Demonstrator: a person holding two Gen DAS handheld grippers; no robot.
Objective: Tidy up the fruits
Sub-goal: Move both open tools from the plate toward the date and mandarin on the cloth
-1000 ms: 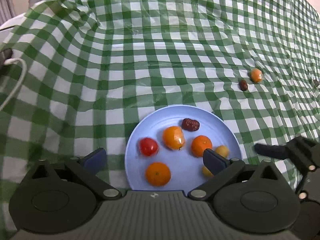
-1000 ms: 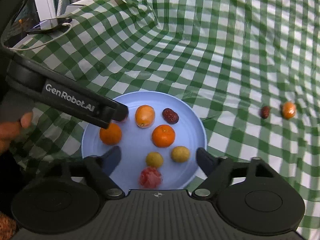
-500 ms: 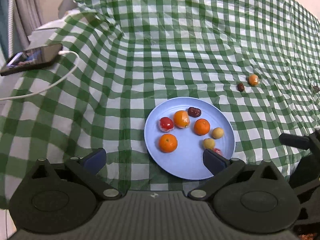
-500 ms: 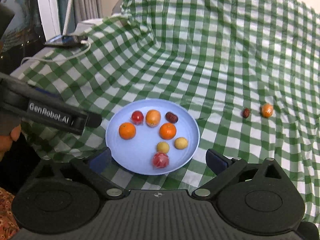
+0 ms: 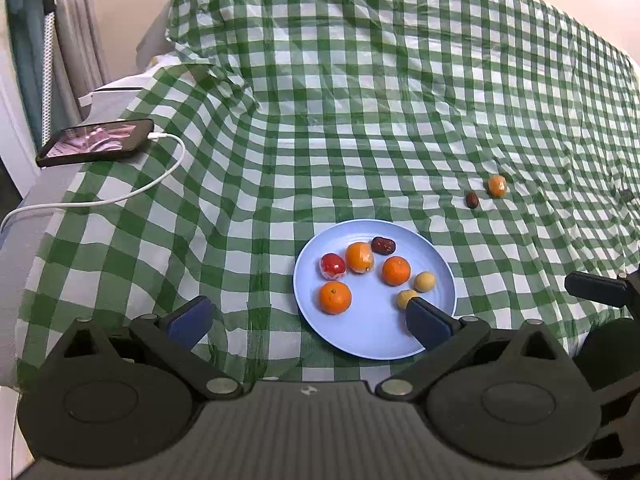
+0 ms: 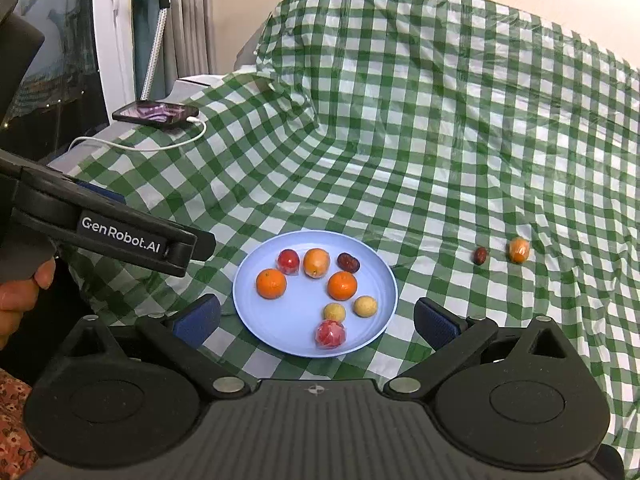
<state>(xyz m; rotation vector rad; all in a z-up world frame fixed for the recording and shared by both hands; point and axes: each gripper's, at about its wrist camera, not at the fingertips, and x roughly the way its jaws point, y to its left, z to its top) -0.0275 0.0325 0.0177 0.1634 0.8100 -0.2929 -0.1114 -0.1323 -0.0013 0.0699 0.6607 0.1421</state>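
A light blue plate [image 5: 368,332] [image 6: 292,340] sits near the front edge of the green checked cloth and holds several fruits: oranges, red wrapped fruits, small yellow fruits and a dark date [image 5: 383,245]. A second dark date [image 5: 472,199] [image 6: 479,255] and a small orange fruit [image 5: 497,185] [image 6: 519,249] lie on the cloth to the right of the plate. My left gripper [image 5: 306,320] is open and empty, held back from the plate. My right gripper [image 6: 316,320] is open and empty, also held back from the plate.
A phone [image 5: 96,142] [image 6: 156,113] with a white charging cable [image 5: 120,196] lies at the table's left edge. Curtains and a window stand at the far left. The cloth rises in folds at the back. The left gripper's body [image 6: 100,232] shows in the right wrist view.
Both grippers have pulled back and up from the plate, so the plate looks smaller and farther. The fruits have not moved. Both stay open.
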